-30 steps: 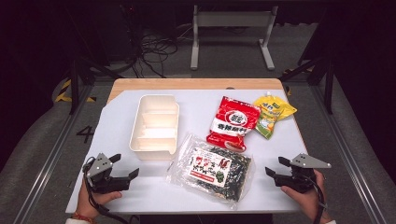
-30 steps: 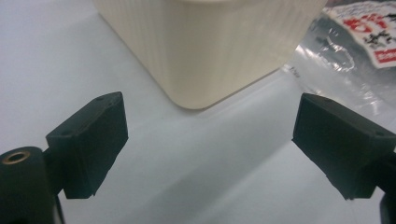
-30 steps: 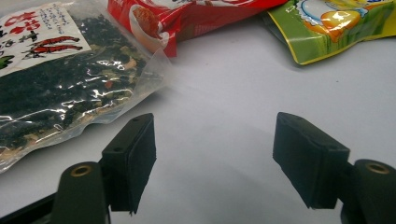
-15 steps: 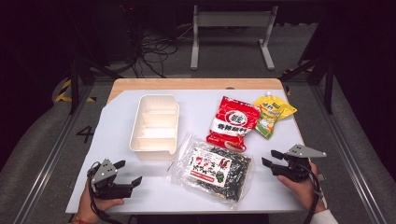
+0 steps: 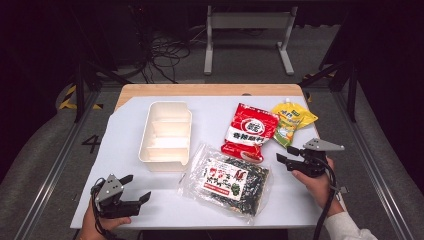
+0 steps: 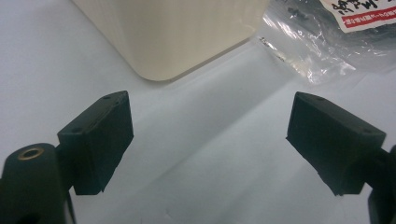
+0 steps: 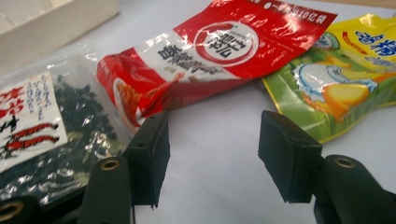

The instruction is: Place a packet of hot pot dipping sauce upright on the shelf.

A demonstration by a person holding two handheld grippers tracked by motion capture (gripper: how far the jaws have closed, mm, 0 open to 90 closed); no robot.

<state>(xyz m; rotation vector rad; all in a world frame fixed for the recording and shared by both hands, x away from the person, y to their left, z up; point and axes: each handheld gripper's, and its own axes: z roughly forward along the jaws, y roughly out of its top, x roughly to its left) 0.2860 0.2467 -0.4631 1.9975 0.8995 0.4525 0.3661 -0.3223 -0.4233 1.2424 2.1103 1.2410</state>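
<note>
While nothing touches them, both hand-held grippers [image 5: 285, 154] [image 5: 136, 188] wide open.

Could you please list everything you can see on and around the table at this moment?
Table: one, white top with a wooden far edge, centre.
Divided tray: one, cream, left of centre, nothing in it.
Red packet: one, red and white, right of the tray.
Yellow pouch: one, yellow and green, far right, beside the red packet.
Clear bag: one, dark contents with a white and red label, near centre; its far edge seems to meet the red packet.
Cables: a tangle, black, on the floor beyond the table.
Metal stand: one, grey, beyond the table.
Left claw: one, black, open, near left corner.
Right claw: one, black, open, near the yellow pouch.
</note>
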